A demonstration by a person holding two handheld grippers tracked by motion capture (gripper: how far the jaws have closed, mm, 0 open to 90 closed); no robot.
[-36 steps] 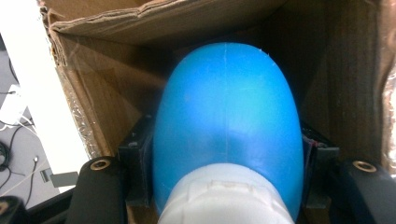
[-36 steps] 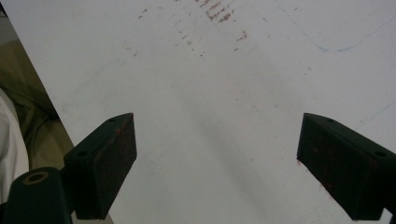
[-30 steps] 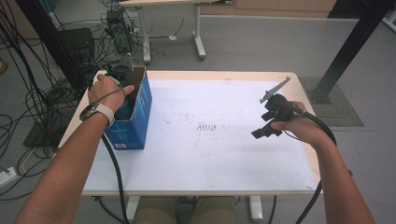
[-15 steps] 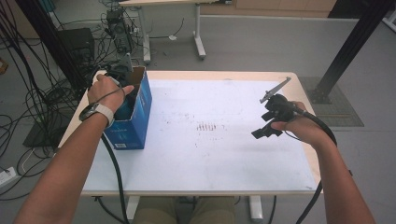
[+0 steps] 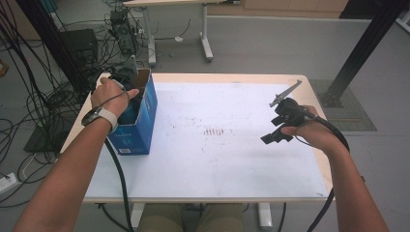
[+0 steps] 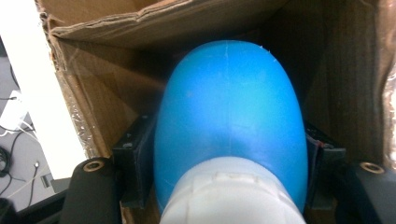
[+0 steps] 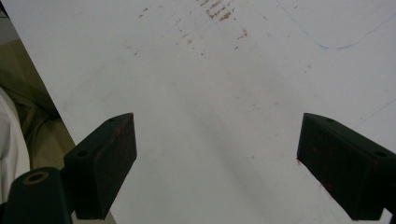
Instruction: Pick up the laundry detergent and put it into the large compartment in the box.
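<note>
Inside the blue cardboard box (image 5: 138,126), our left gripper (image 6: 229,186) has its jaws clamped on a blue bottle (image 6: 229,112), probably for lifting out. Our right gripper (image 7: 217,168) waits over the white table (image 5: 212,164), jaws wide apart, holding nothing.

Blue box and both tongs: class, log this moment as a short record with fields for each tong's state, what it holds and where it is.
left tongs: shut on the blue object, inside the blue box
blue object: rounded blue body, white end nearest the camera
blue box: open-topped cardboard, at the table's left edge
right tongs: open, holding nothing, above the bare white tabletop
tabletop: white, with brownish marks near the middle
</note>
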